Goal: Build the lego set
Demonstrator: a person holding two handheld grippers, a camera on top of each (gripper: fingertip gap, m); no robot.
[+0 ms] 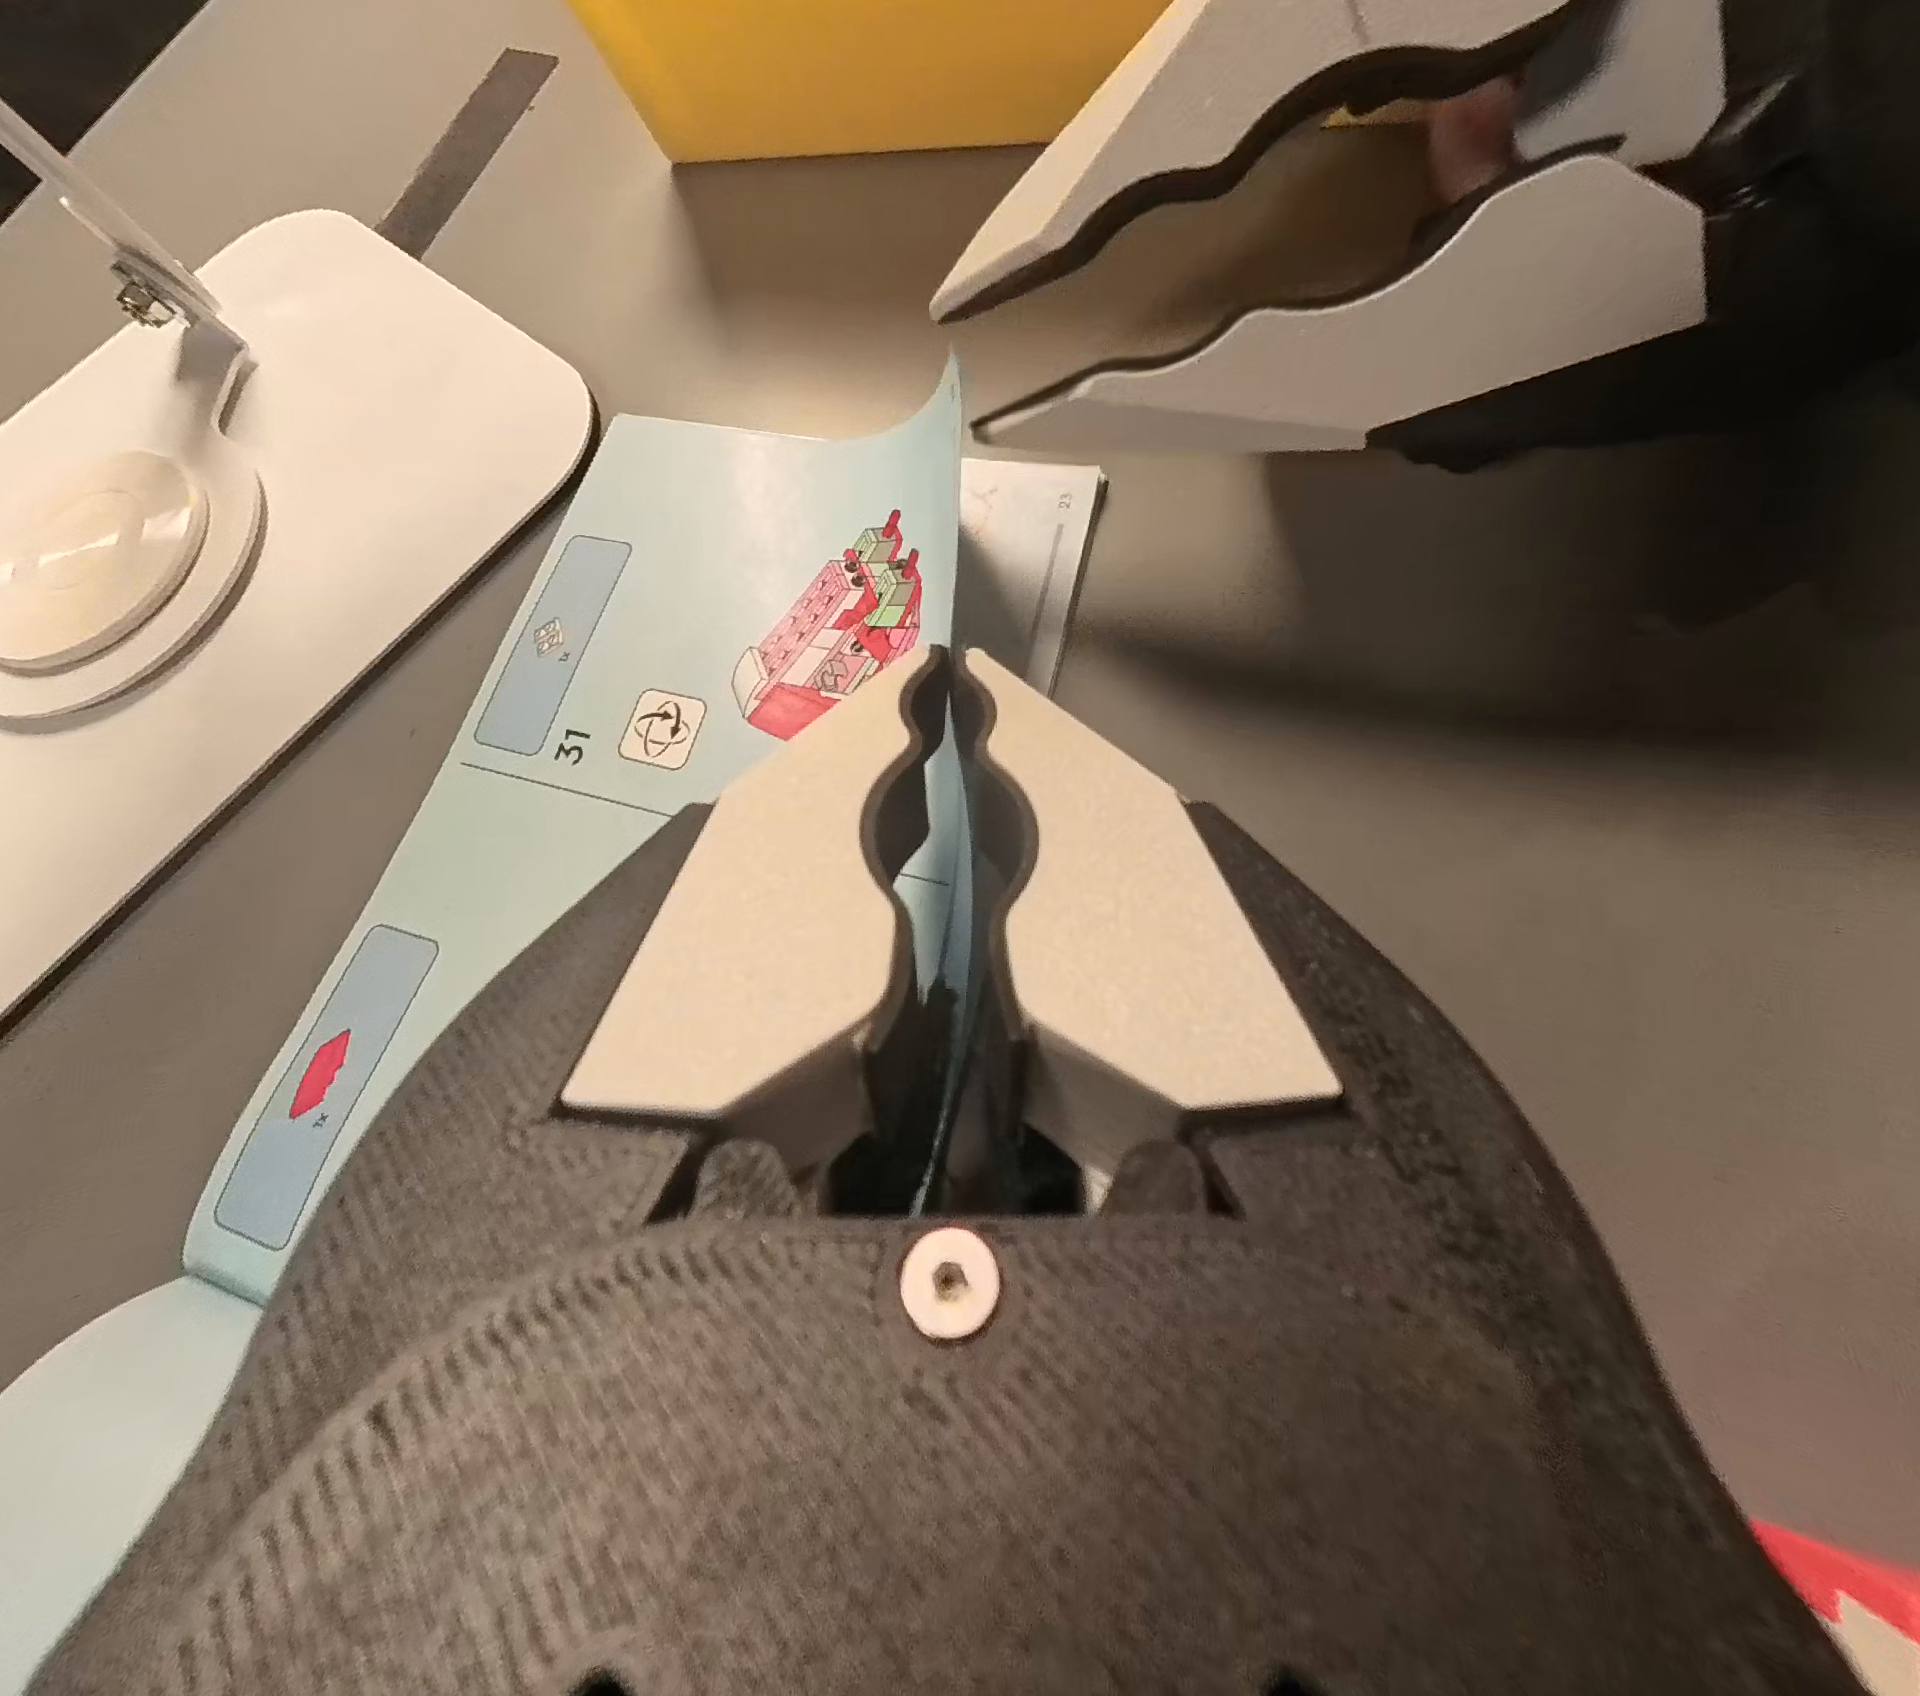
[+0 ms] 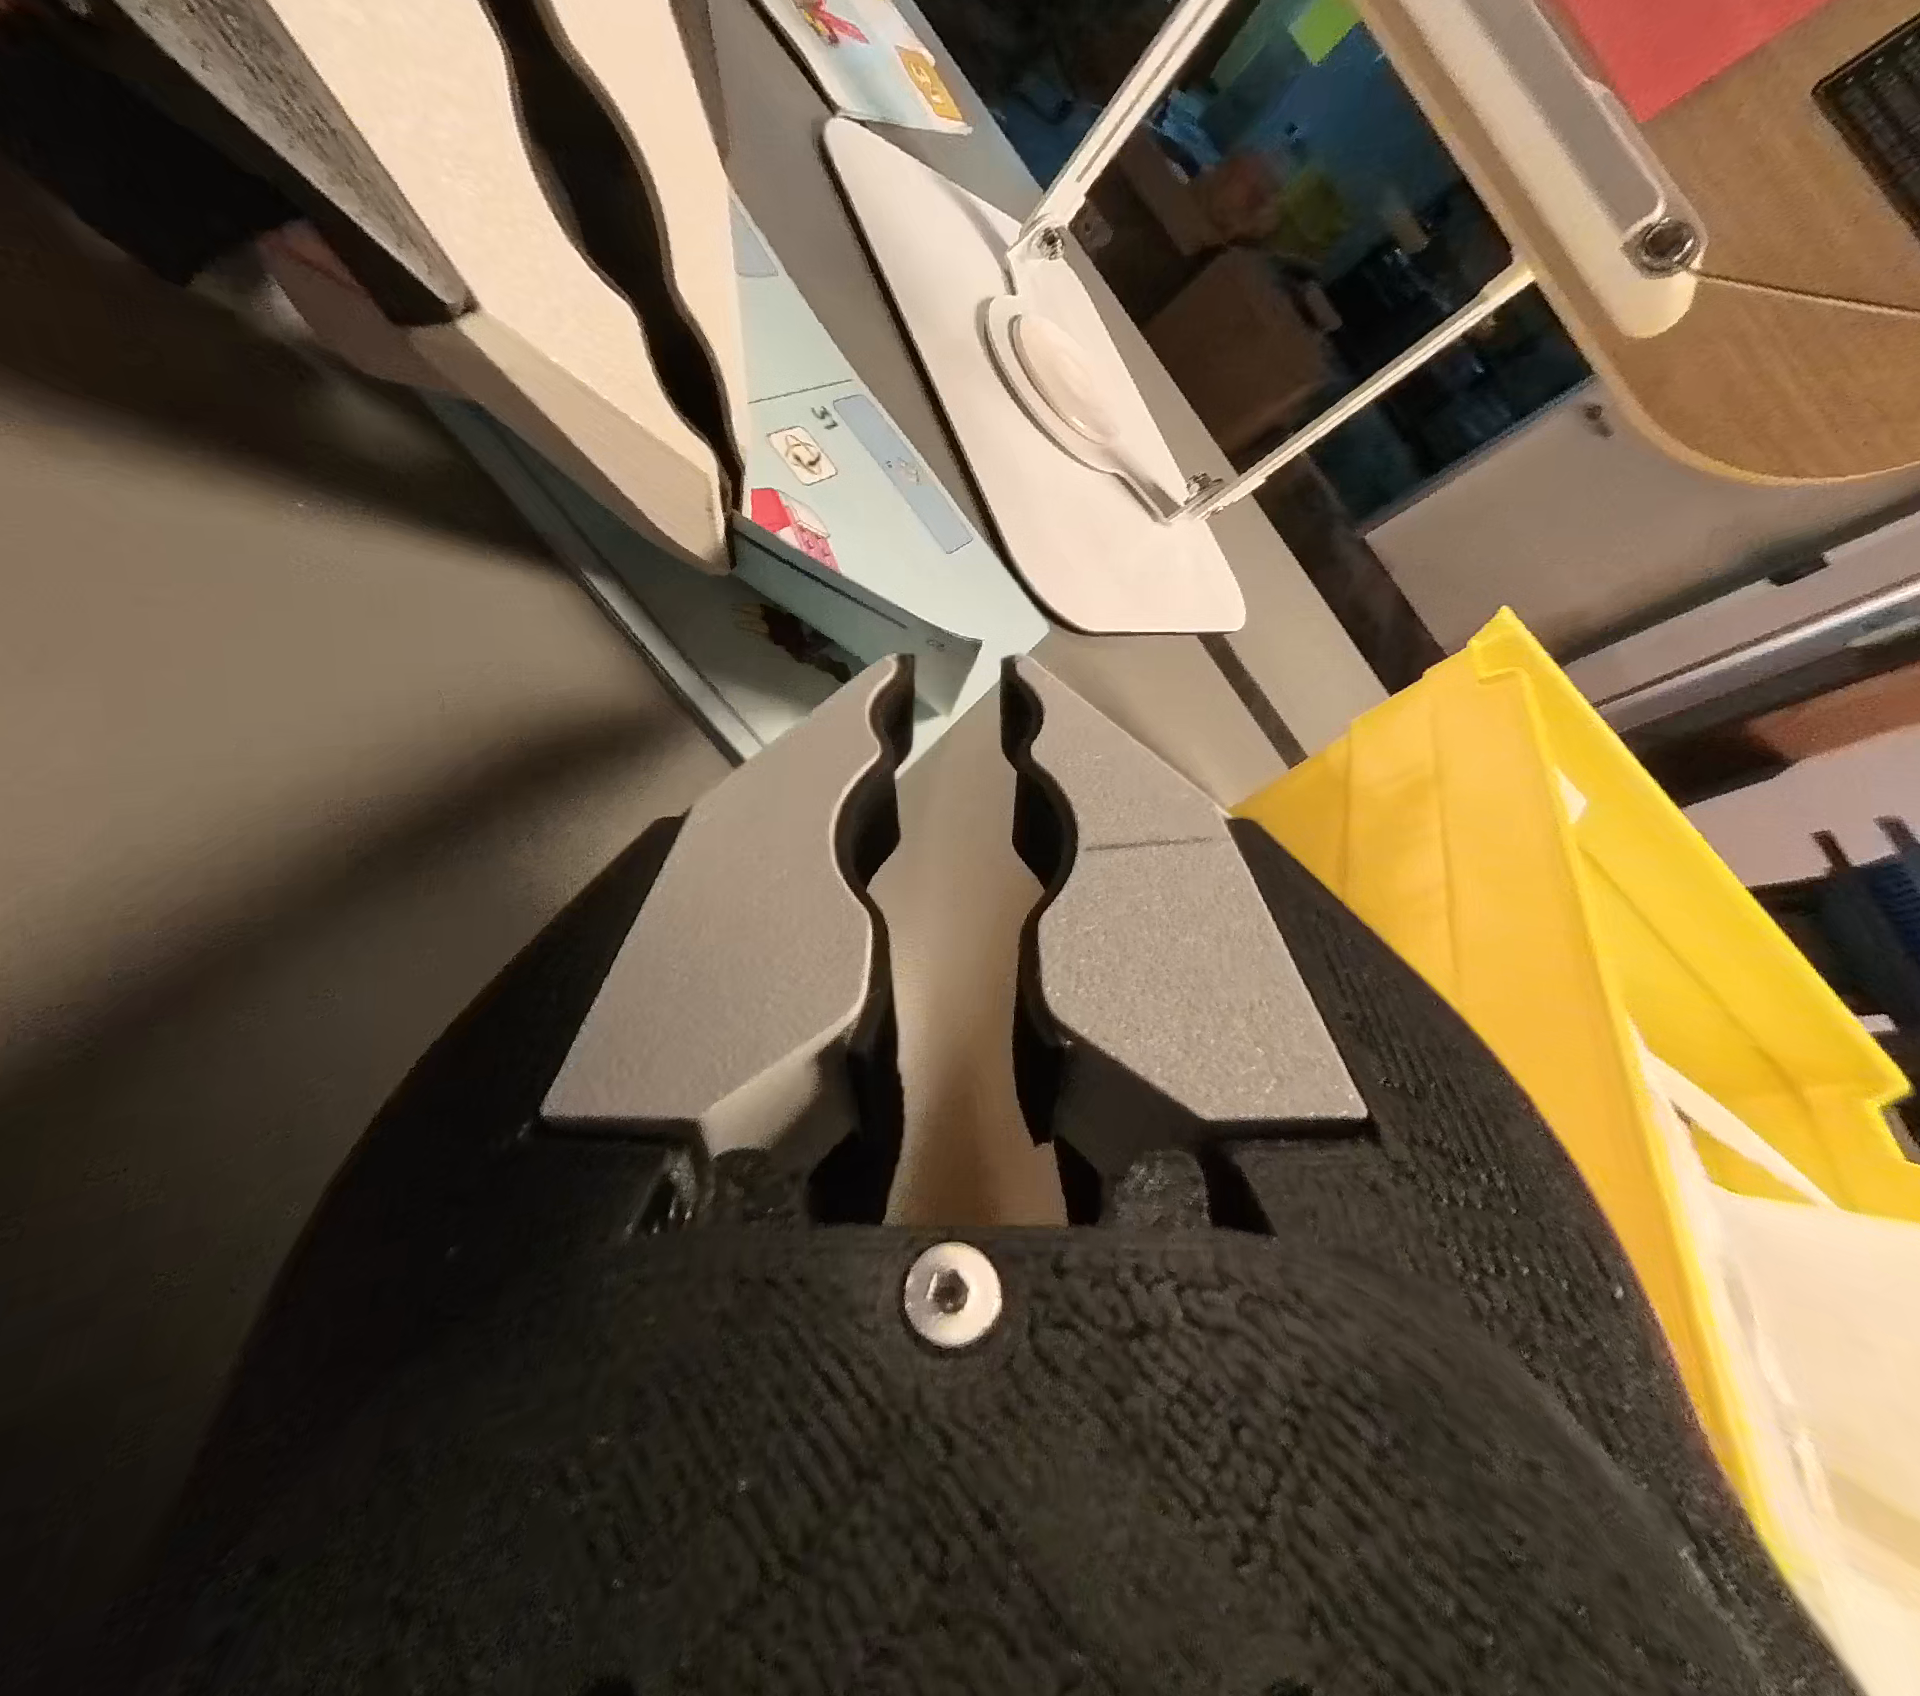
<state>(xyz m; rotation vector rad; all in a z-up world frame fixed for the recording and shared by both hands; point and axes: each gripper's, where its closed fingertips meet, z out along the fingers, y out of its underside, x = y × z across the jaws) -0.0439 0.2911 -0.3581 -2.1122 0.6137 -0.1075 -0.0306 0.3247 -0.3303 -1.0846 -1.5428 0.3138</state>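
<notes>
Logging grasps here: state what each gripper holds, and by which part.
Left gripper is shut on a pale blue booklet page, pinched at its lifted free edge. Right gripper is open and holds nothing, close to that page's corner.

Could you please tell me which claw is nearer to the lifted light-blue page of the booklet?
Left. The left claw is shut on the lifted page; the right claw is open just beyond its free edge, not touching.
</notes>
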